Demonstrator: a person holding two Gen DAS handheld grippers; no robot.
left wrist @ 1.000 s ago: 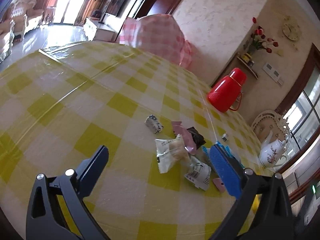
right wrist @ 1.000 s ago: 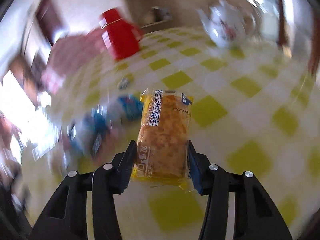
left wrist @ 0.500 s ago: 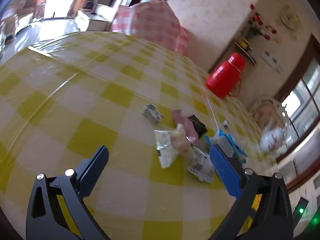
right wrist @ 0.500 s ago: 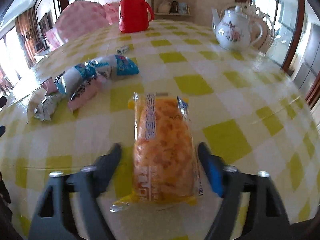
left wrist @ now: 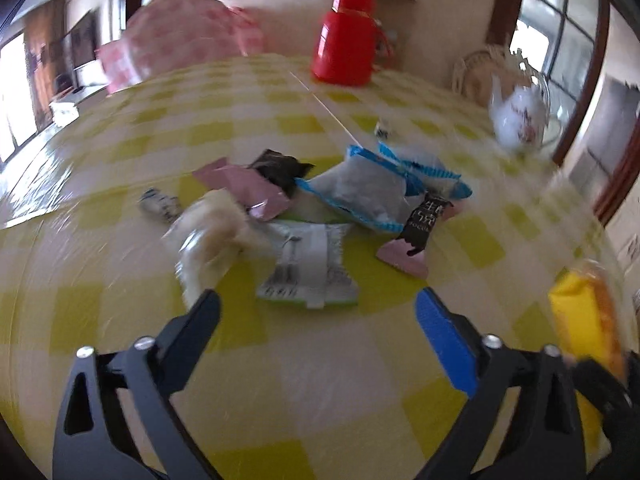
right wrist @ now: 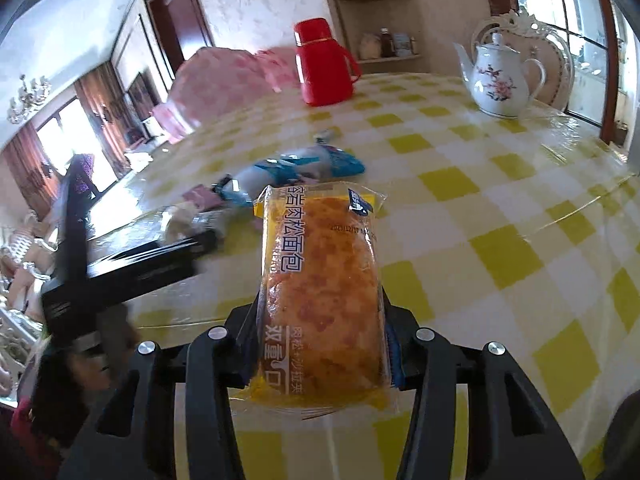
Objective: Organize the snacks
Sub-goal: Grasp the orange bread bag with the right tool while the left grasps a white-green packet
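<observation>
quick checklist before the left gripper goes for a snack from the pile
1. Left gripper empty, jaws apart though just closing a little: ok.
2. Snack pile ahead of its fingers, not yet between them: ok.
3. One packet singled out: not ok, the packets overlap.
4. Right gripper firm on the bread packet: ok.
5. Bread packet clear of the left gripper's path: cannot tell, it sits close beside it.
6. Sharp view of the pile: not ok, blurred.

Black left claw (left wrist: 316, 320), silver screws, one blue pad; right claw (right wrist: 320, 344) alike.
</observation>
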